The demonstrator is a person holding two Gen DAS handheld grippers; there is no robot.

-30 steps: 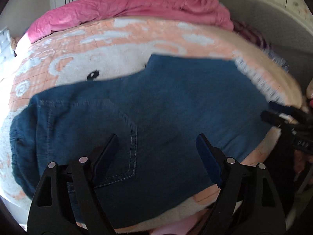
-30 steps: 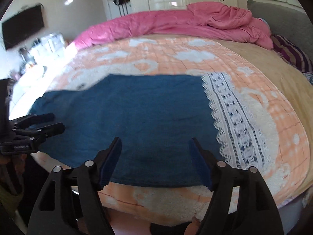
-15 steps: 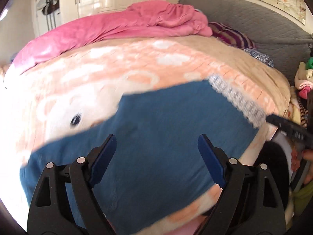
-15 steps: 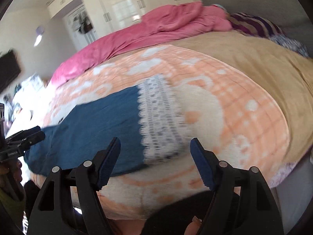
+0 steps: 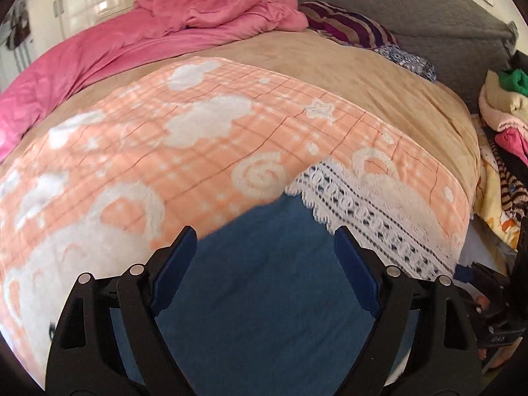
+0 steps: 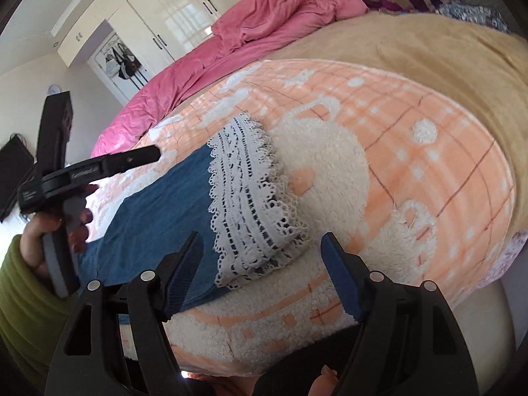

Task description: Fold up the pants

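Note:
Blue denim pants (image 5: 264, 297) lie flat on an orange and white fleece blanket (image 5: 204, 151), ending in a white lace hem (image 5: 363, 204). My left gripper (image 5: 264, 234) hovers open over the blue leg just short of the lace, nothing between its fingers. In the right wrist view the pants (image 6: 165, 204) run left from the lace hem (image 6: 250, 204). My right gripper (image 6: 260, 241) stands open above the near end of that lace, near the bed's front edge. The left gripper (image 6: 145, 155) shows at the left, held by a hand in a green sleeve (image 6: 19, 297).
A pink duvet (image 5: 132, 43) is bunched along the far side of the bed. A striped pillow (image 5: 346, 29) and a grey headboard (image 5: 429, 23) lie at the back right. A pile of clothes (image 5: 501, 105) stands off the bed's right edge. White wardrobes (image 6: 184, 10) line the far wall.
Both views have swept right along the pants, from the waist and pocket to the lace hem. The left gripper now sits over the leg end, and the right gripper has rolled.

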